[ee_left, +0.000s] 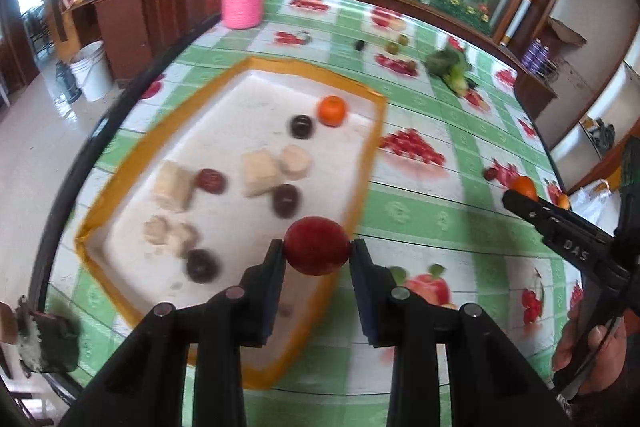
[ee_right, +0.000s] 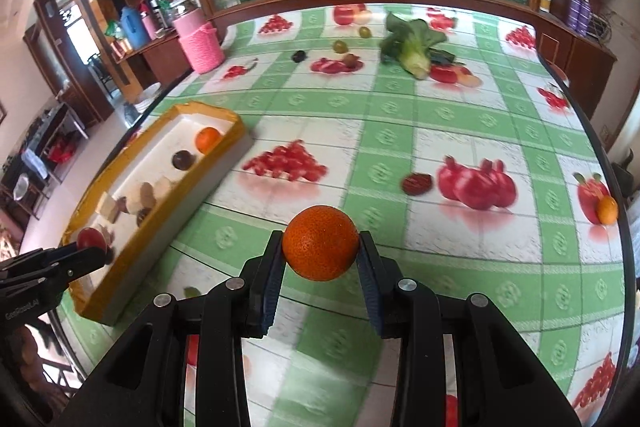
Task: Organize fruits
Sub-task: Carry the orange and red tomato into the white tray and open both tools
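- Left wrist view: the left gripper [ee_left: 318, 247] has its fingers [ee_left: 276, 259] closed on a round red fruit [ee_left: 317, 245], held over the near right edge of the yellow-rimmed tray [ee_left: 370, 151].
- Already lying in the tray are a small orange [ee_left: 332, 111], several dark round fruits [ee_left: 301, 126] and some pale cut chunks [ee_left: 262, 173]; the picture is blurred, so I cannot name those more closely.
- At the right edge the right gripper [ee_left: 520, 193] shows side-on, with something orange at its tip.
- Right wrist view: the right gripper [ee_right: 320, 247] has its fingers [ee_right: 368, 255] shut on a tangerine [ee_right: 320, 243], held above the green-checked surface [ee_right: 400, 115], well apart from the tray [ee_right: 240, 129] at the left.
- Loose on that surface I can see a dark red date-like fruit [ee_right: 417, 183], a small orange fruit [ee_right: 607, 210] by the right edge, three small greenish fruits [ee_right: 340, 46] and a small dark fruit [ee_right: 298, 56] toward the back, beside a head of bok choy [ee_right: 412, 47].
- A pink knit-covered jar [ee_right: 200, 41] stands at the back left.
- My reading: the sorting is roughly half done. Both held fruits still need setting in the tray, and several more wait on the surface.
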Demonstrator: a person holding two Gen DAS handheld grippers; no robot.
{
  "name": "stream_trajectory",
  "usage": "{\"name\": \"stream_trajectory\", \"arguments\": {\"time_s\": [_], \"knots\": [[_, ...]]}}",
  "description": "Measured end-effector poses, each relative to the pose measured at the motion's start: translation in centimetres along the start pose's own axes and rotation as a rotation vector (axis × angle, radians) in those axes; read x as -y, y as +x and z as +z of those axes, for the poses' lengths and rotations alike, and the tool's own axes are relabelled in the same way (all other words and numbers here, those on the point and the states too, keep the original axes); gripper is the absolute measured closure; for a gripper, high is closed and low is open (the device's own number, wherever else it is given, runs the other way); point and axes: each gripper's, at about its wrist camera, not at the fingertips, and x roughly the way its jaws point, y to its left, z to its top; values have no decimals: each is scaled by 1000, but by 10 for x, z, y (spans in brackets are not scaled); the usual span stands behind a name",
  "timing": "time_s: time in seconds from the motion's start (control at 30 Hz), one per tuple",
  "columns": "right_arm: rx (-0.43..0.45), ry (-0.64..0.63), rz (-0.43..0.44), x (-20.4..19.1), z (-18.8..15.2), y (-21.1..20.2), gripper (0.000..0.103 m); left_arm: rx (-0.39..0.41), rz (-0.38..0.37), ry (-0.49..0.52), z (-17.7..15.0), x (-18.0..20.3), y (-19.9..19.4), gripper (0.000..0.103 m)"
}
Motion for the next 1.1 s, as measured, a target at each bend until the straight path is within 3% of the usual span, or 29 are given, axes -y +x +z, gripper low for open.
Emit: {"name": "stream_trajectory", "arguments": {"time_s": [0.27, 0.43, 0.63, 0.83, 1.1], "knots": [[-5, -79, 85, -54, 43, 24, 69, 4, 80, -64, 25, -63, 7, 67], [-13, -118, 124, -88, 74, 54, 68, 3, 70, -84, 47, -84, 18, 67], [-72, -151, 164, -117, 97, 101, 68, -31, 48, -68, 68, -83, 47, 67], [-144, -185, 145, -137, 111, 153, 68, -81, 34, -66, 79, -82, 79, 67], [-200, -218, 112, -145, 113, 184, 68, -114, 35, -63, 83, -89, 98, 67]]}}
